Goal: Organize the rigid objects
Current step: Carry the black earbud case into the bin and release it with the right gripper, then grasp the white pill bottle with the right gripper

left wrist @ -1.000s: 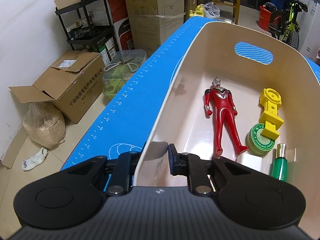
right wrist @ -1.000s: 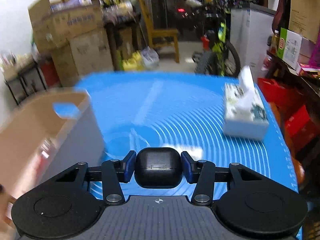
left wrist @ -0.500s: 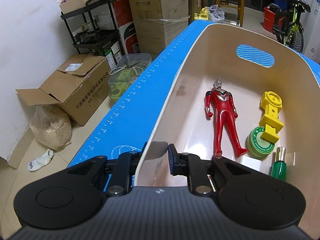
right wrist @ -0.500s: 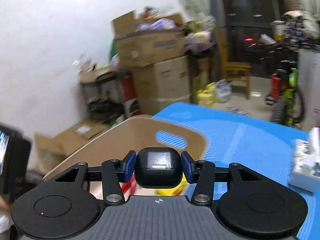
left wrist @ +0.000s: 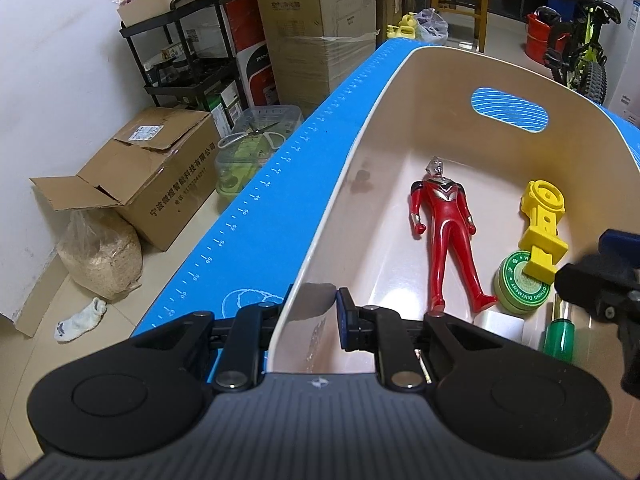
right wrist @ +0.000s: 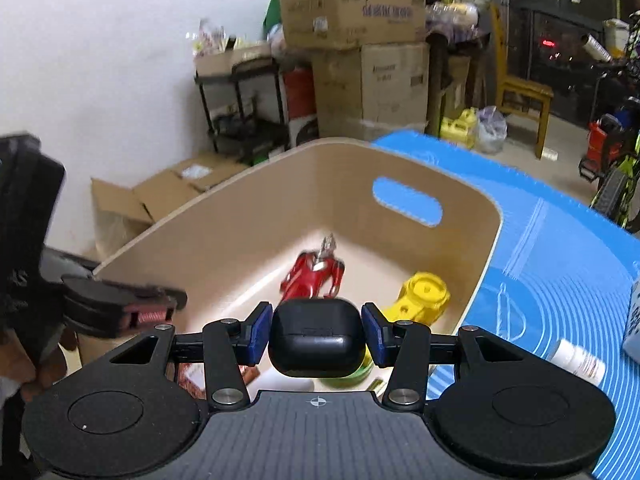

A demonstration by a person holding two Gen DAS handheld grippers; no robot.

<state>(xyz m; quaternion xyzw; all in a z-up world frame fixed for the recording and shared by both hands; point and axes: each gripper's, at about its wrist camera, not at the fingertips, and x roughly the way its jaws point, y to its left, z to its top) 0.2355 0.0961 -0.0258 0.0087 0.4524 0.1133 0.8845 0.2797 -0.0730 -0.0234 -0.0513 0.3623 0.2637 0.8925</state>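
Note:
My left gripper (left wrist: 312,314) is shut on the near left wall of the beige bin (left wrist: 400,120), one pad inside and one outside. In the bin lie a red toy figure (left wrist: 444,232), a yellow toy (left wrist: 542,224), a green round tin (left wrist: 520,284), a green bottle (left wrist: 558,332) and a white block (left wrist: 500,324). My right gripper (right wrist: 318,334) is shut on a black earbud case (right wrist: 318,340) and hovers over the bin's (right wrist: 492,240) near end, above the red figure (right wrist: 316,276) and yellow toy (right wrist: 424,296). It also shows at the right edge of the left wrist view.
The bin stands on a blue mat (right wrist: 560,260). A small white bottle (right wrist: 580,360) and a tissue box (right wrist: 632,320) lie on the mat to the right. Cardboard boxes (left wrist: 160,168), a black shelf (left wrist: 188,60) and a bicycle (left wrist: 580,40) stand beyond the table.
My right gripper has swung left from over the open mat to above the bin, still holding the case, and now enters the left wrist view. The left gripper has kept still.

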